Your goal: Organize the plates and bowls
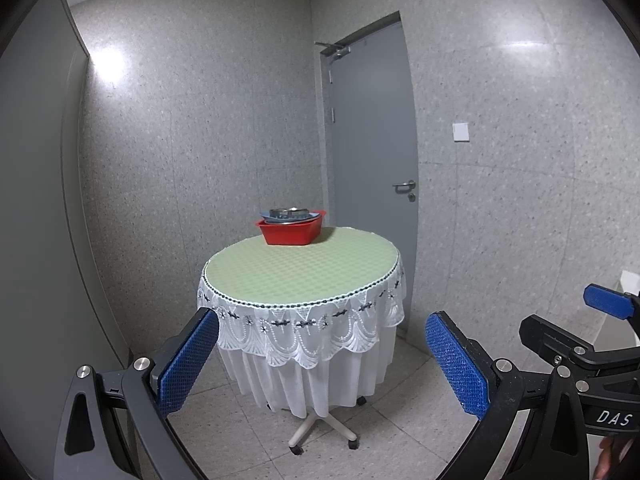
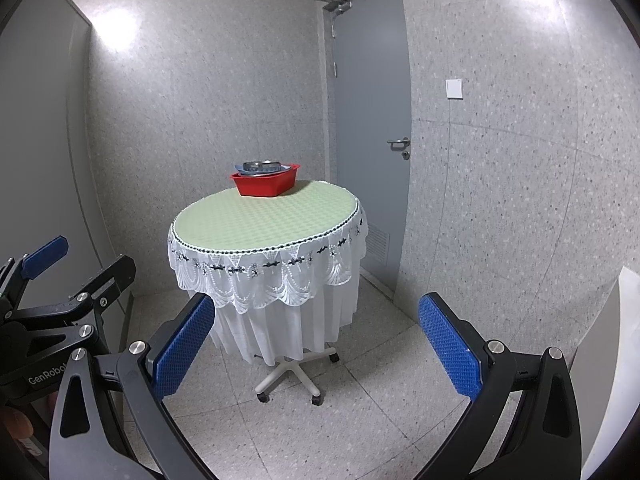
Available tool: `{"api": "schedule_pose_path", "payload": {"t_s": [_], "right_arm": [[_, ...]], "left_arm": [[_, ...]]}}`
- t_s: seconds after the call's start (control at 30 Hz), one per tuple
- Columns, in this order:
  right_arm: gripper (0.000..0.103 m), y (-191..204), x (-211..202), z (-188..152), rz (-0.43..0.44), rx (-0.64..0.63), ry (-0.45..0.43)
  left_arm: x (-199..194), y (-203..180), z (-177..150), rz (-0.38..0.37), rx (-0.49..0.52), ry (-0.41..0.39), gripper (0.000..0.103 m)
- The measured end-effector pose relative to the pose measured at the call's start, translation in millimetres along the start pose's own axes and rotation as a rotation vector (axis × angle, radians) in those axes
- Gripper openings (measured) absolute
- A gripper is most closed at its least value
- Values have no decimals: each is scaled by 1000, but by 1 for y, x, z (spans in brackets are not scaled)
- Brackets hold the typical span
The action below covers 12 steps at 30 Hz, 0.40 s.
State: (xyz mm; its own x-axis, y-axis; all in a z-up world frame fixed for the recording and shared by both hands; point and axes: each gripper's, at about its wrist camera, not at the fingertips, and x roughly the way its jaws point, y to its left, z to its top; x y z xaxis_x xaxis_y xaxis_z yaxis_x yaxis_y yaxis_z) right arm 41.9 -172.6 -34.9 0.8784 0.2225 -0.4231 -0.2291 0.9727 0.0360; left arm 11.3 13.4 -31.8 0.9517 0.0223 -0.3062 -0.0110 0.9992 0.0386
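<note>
- my left gripper [image 1: 322, 356] and right gripper [image 2: 312, 344]: fingers spread wide, holding nothing
- red tub [image 1: 291, 231] with dishes [image 1: 289, 214] stacked inside, far edge of round table [image 1: 304, 268]
- both well short of table

Each gripper is a black frame of flat, angular link arms with triangular cut-outs, joined by round silver screw heads, and its two fingers [image 1: 188, 360] carry bright blue pads with a fine diamond-knurled texture. The right gripper [image 1: 552, 312], seen from the left wrist camera, bears white letters reading "DAS", while the left gripper [image 2: 84, 256] shows "GenRobo" in white, cut off by the frame. At the lower edges a sliver of reddish skin [image 2: 18, 426], probably the person's fingers, shows behind the handles.
</note>
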Motion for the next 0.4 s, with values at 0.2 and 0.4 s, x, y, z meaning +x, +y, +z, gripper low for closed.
{"api": "schedule_pose_path", "payload": {"t_s": [0.2,0.4], "right_arm": [[103,5,11,7,-3,9,24],[103,12,32,12,-9,24,54]], "left_arm": [[16,9,11,-4,6,25,102],[41,16,26,-7,15,40,102]]}}
